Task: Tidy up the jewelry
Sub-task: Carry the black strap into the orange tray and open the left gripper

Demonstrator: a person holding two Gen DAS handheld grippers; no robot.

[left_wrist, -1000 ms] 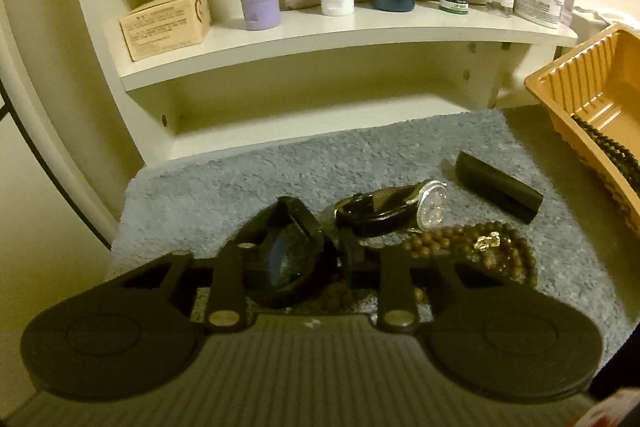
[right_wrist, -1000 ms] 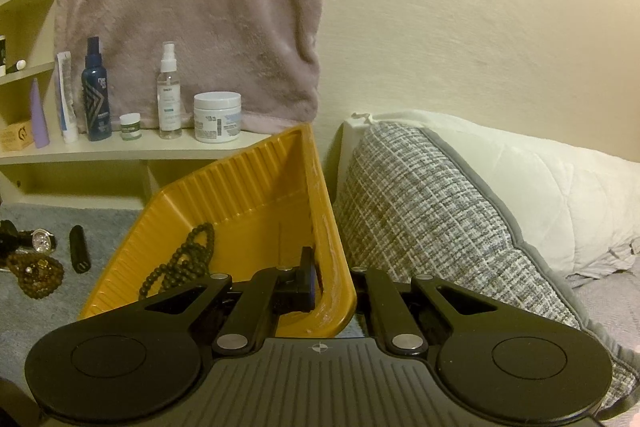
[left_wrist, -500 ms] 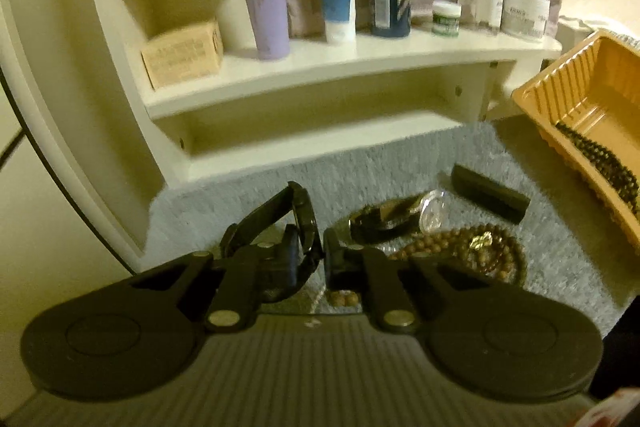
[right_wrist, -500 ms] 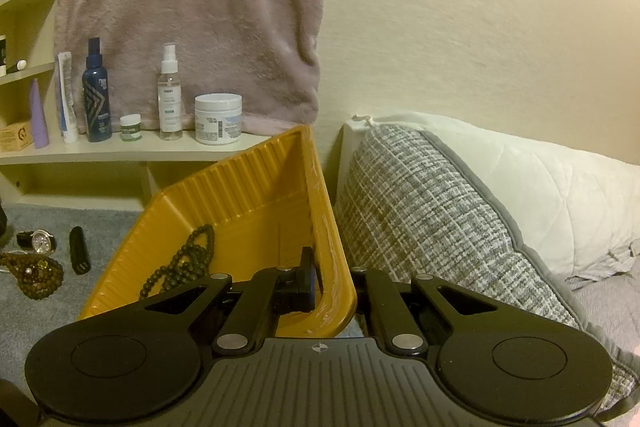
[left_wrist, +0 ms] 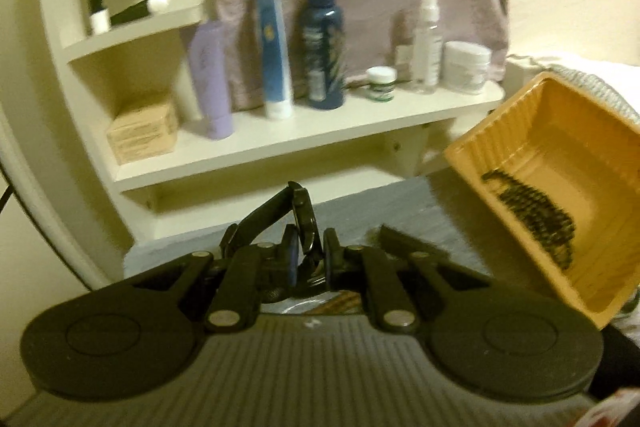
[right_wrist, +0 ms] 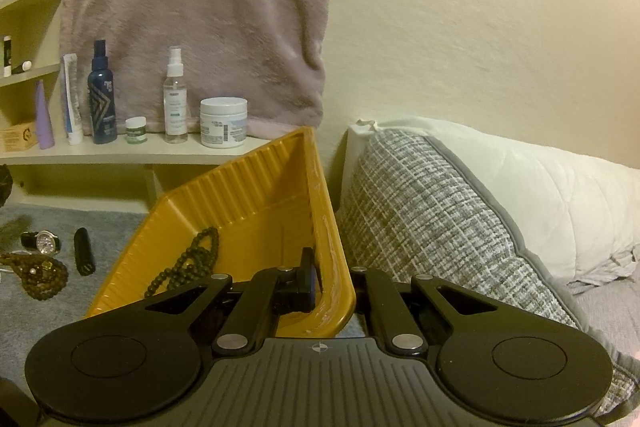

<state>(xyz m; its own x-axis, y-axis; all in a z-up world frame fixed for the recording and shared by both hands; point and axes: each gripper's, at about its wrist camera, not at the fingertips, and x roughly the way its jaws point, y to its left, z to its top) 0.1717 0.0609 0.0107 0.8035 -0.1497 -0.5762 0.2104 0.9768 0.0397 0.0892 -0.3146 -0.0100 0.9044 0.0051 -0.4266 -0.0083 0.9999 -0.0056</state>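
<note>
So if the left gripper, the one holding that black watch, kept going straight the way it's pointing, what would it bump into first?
Probably the grey mat ahead of the left gripper, then the white shelf unit behind it. The black watch would touch first. Depth is hard to judge in this blurred view.

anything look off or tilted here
The yellow tray isn't flat: the right gripper is clamped on its rim, tipping it up against the checked cushion, with a black bead necklace lying inside. On the upper shelf, one small black tube lies tipped over.
</note>
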